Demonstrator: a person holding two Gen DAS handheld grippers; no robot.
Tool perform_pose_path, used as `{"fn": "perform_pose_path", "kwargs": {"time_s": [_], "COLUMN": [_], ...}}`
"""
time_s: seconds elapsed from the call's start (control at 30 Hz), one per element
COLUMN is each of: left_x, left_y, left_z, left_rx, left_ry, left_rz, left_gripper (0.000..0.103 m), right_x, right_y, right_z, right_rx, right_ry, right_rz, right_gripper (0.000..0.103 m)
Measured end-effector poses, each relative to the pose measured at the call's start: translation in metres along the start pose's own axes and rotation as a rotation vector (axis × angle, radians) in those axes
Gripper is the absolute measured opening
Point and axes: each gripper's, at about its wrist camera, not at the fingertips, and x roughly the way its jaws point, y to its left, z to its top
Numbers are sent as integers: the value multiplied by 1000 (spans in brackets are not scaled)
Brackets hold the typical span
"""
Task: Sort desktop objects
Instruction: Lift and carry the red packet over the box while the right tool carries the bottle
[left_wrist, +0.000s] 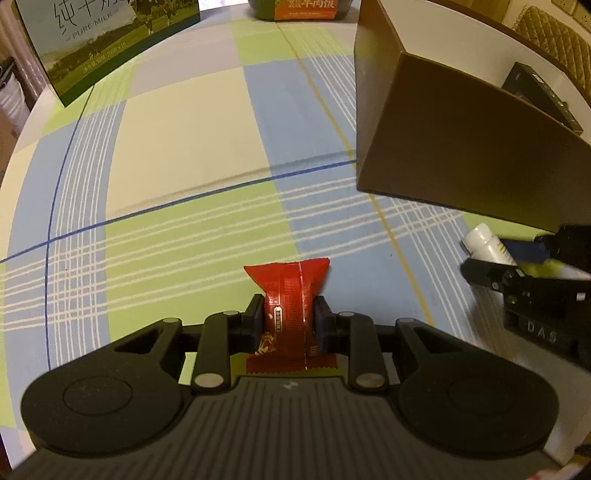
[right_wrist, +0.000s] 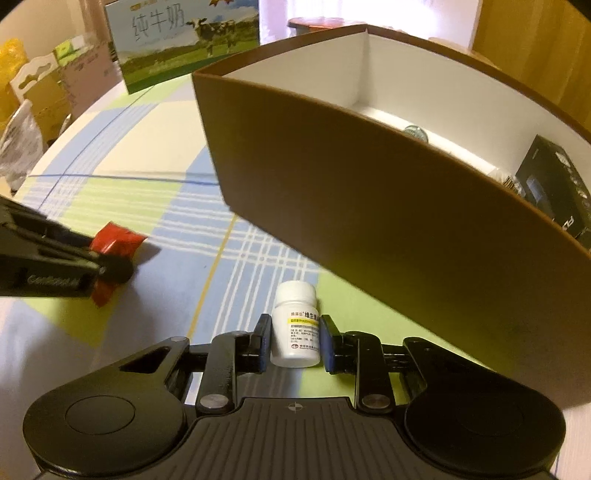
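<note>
a crinkled, glossy red foil packet (left_wrist: 291, 295) is pinched at its waist between the pads of the left gripper (left_wrist: 289, 322), above a checked cloth (left_wrist: 184, 129) of green, blue and cream. a smooth white plastic pill bottle (right_wrist: 296, 326), cylindrical with a yellow-banded label in small chinese print, is clamped by the right gripper (right_wrist: 295, 341) just beside a brown cardboard box (right_wrist: 351, 206) with a white inside. "pure milk" is read on a carton (left_wrist: 103, 40) at the far edge.

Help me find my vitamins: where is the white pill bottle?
The white pill bottle sits between the right tool's fingers, just before the brown box.
</note>
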Motion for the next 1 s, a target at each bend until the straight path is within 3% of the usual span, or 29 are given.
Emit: {"fn": "perform_pose_path", "kwargs": {"time_s": [0.27, 0.57, 0.7, 0.8, 1.0], "left_x": [-5, -18, -25, -37, -81], "left_y": [-16, -53, -68, -79, -101], "left_z": [-8, -28, -34, -33, -13], "left_rx": [14, 67, 71, 108, 133], "left_ry": [10, 43, 63, 34, -107], "left_rz": [-2, -54, -89, -109, -137], "left_gripper": [22, 22, 21, 21, 21], "right_x": [-20, -50, -74, -94, -134], "right_y": [-18, -46, -59, -69, -83], "right_z": [-18, -40, -43, -39, -14], "right_rx": [48, 120, 132, 128, 112], "right_ry": [75, 137, 111, 70, -56], "right_rz": [73, 128, 141, 147, 167], "right_gripper": [24, 24, 24, 24, 24]}}
